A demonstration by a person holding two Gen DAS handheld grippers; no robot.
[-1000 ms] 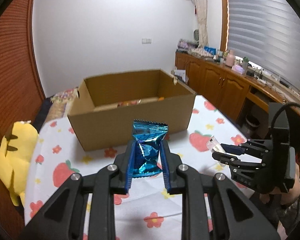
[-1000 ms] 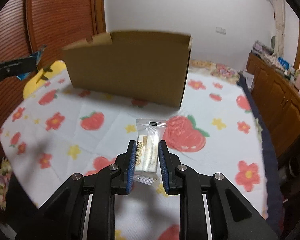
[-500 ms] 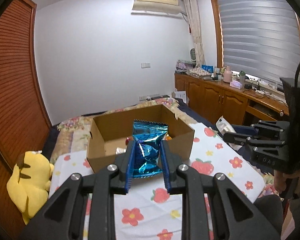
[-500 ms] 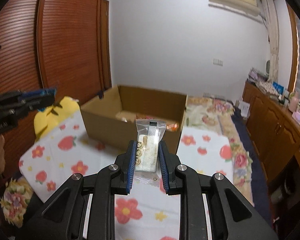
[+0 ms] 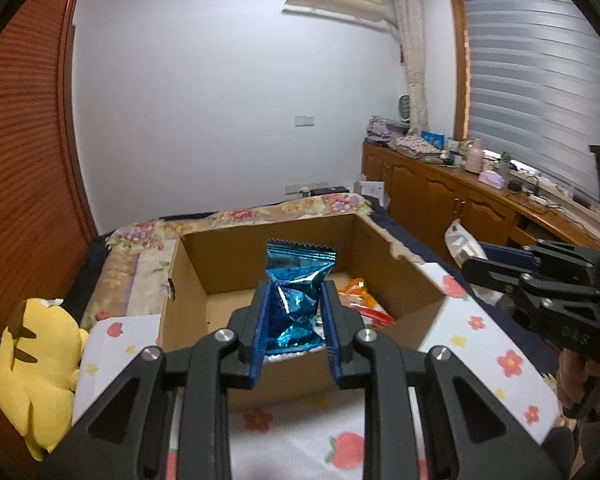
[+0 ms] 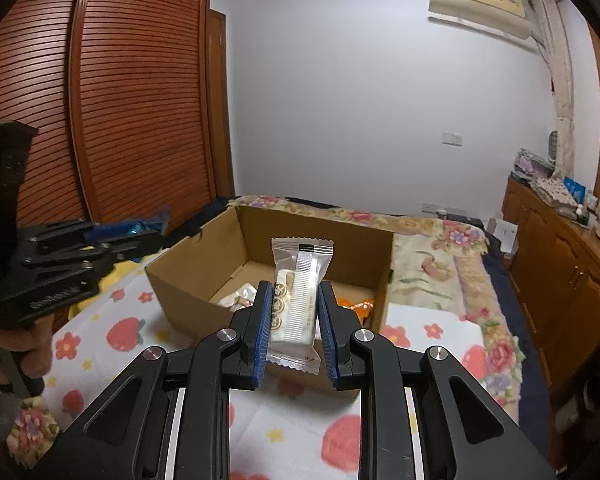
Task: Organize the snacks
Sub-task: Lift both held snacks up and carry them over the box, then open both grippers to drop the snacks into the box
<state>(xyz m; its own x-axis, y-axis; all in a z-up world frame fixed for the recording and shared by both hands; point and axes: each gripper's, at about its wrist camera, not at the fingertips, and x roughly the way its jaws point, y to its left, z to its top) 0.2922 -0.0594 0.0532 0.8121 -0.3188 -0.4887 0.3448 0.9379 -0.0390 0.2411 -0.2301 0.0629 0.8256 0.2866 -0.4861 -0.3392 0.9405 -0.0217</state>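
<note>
A: What differs from a second ago? Then we looked at the box (image 5: 300,376) from low down, its near wall filling the view; now both our grippers are higher and we see over the rim to the packets on its floor.

B: The left gripper (image 5: 295,322) is clamped on the blue bag (image 5: 296,300), same grip as before. The bag stands upright, long axis vertical, crimped edge up, in front of the box opening.

A: The right gripper (image 6: 293,314) is pinched on the clear packet (image 6: 298,300). It also stands on end, long axis vertical, serrated seal on top, lower seal hanging below the pads.

B: Both snacks are in the air over the near wall of the box, which sits on the strawberry cloth (image 6: 100,344). An orange packet (image 6: 354,306) lies inside.
</note>
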